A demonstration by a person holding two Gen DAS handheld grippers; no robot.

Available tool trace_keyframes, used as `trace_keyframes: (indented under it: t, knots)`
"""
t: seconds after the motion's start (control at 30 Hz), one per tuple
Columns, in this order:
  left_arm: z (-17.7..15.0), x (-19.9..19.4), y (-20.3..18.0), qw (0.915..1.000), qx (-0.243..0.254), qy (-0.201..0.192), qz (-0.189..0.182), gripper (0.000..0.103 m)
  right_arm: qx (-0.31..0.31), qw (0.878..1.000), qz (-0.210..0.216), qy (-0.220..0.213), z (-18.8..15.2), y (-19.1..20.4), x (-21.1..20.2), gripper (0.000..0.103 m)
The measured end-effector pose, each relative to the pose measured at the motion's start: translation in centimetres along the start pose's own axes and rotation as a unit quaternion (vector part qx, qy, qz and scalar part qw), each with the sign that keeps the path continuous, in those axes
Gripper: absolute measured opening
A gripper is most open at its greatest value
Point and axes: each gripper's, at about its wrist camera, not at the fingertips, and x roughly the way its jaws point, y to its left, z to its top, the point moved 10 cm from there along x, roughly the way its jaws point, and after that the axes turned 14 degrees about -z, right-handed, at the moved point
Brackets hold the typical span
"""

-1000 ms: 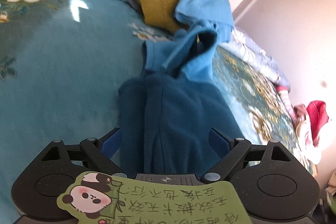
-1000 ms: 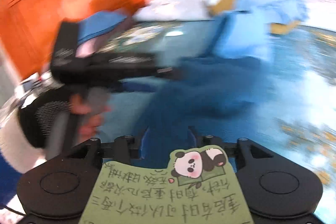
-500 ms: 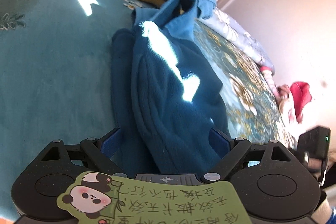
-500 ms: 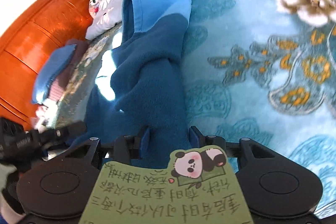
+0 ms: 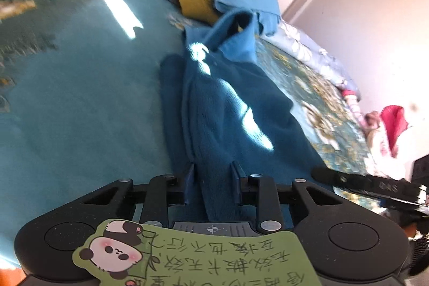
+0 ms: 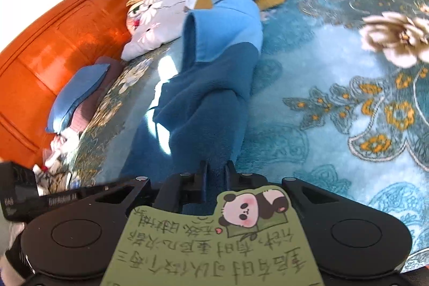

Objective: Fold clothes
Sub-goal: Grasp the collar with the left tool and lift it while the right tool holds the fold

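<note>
Evidently to pull it flat for folding, both the left gripper [image 5: 213,180] and right gripper [image 6: 215,173] are closing on the fleece garment's [image 5: 228,109] near hem; it stretches toward 12 o'clock across the bed [image 5: 80,98].

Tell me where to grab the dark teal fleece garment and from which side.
Grip the dark teal fleece garment at its near hem, one corner per claw, coming from the hem end: it lies lengthwise, light blue collar far. Left claw and right claw are closing there.
</note>
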Motion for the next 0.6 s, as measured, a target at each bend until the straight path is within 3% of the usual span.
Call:
trace_keyframes:
  t: [0.1,0.17,0.27,0.33,0.43,0.6]
  knots:
    - [-0.1,0.2,0.7,1.0,-0.009,0.003,-0.001,0.025,-0.028,1.0,-0.006,0.012,-1.4,0.6,0.2,0.01]
    - [0.5,0.0,0.6,0.9999,-0.01,-0.005,-0.001,0.031,-0.028,0.999,-0.01,0.016,-2.0,0.3,0.5,0.011]
    - [3.7,-0.3,-0.7,0.9986,0.046,-0.024,0.009,0.058,-0.019,1.0,-0.005,0.02,-1.6,-0.1,0.4,0.011]
    - [6.6,0.1,-1.6,0.9958,0.084,-0.033,0.009,0.061,-0.028,0.999,-0.004,0.022,-1.6,-0.1,0.5,0.014]
    - [11.5,3.6,-2.6,0.9905,0.134,-0.031,0.008,0.075,-0.032,0.999,-0.002,0.028,-1.8,-0.2,0.9,0.021]
    - [18.8,11.4,-3.5,0.9791,0.203,-0.004,0.012,0.076,-0.021,0.999,0.007,0.036,-1.8,-0.7,1.5,0.028]
